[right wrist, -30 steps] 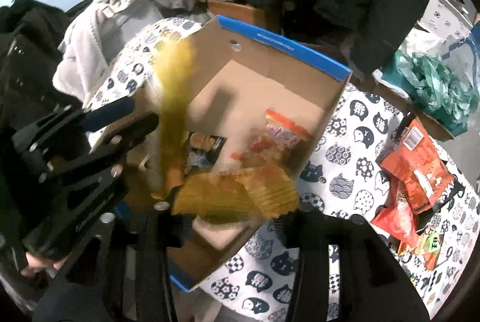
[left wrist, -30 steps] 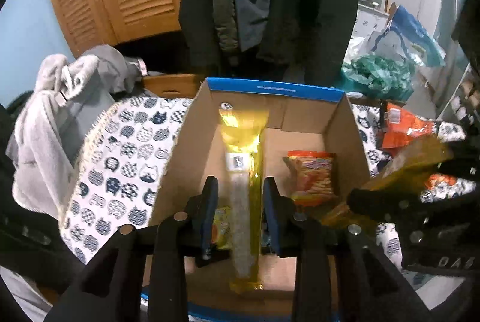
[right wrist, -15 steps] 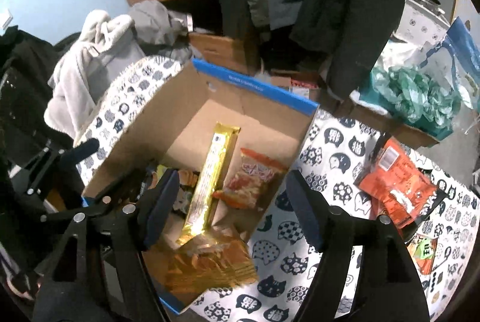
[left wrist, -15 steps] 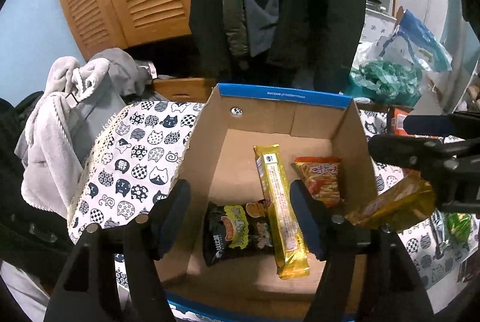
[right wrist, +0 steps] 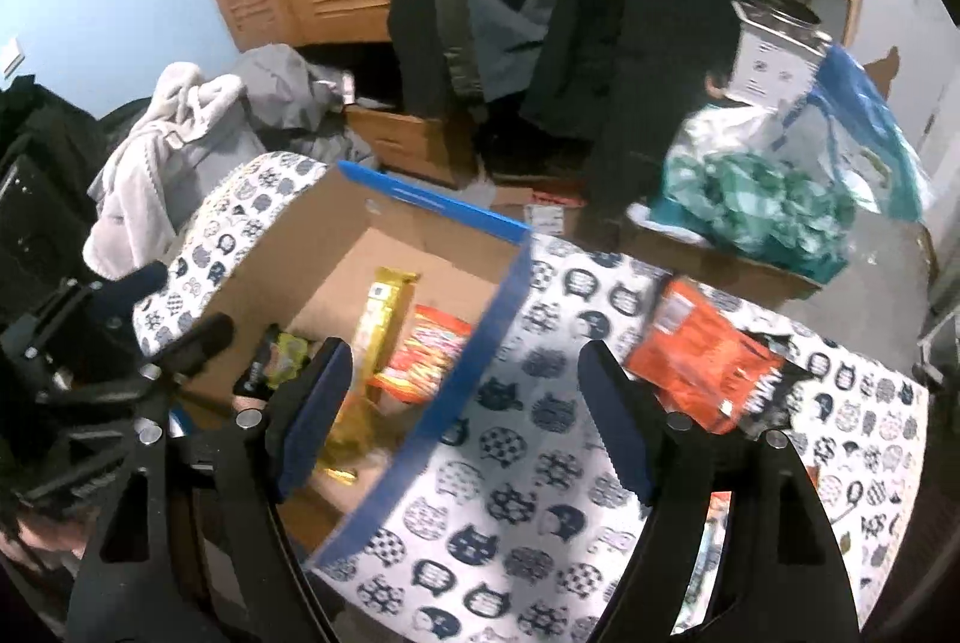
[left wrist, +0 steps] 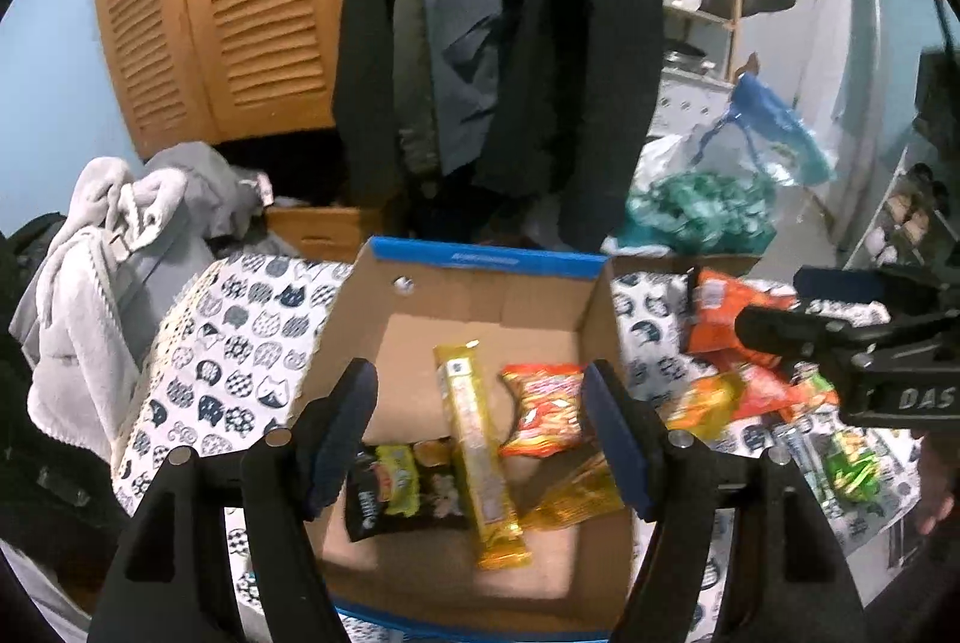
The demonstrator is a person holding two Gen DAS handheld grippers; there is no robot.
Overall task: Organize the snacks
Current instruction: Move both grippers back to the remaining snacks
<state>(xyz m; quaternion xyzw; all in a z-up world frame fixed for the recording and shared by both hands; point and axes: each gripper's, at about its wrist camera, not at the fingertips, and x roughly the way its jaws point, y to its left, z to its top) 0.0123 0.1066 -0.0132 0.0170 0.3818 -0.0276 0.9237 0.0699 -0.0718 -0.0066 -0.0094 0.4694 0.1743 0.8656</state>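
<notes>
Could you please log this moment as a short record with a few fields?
container: cardboard box on the cat-print cloth
in box: long yellow packet, red snack bag, black snack bag, crinkled gold bag
outside box: orange bags on the cloth
left gripper: open, empty, over the box
right gripper: open, empty

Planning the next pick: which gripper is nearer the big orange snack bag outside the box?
Right. The right gripper hangs open over the cat-print cloth beside the orange bag. The left gripper is open over the box.
</notes>
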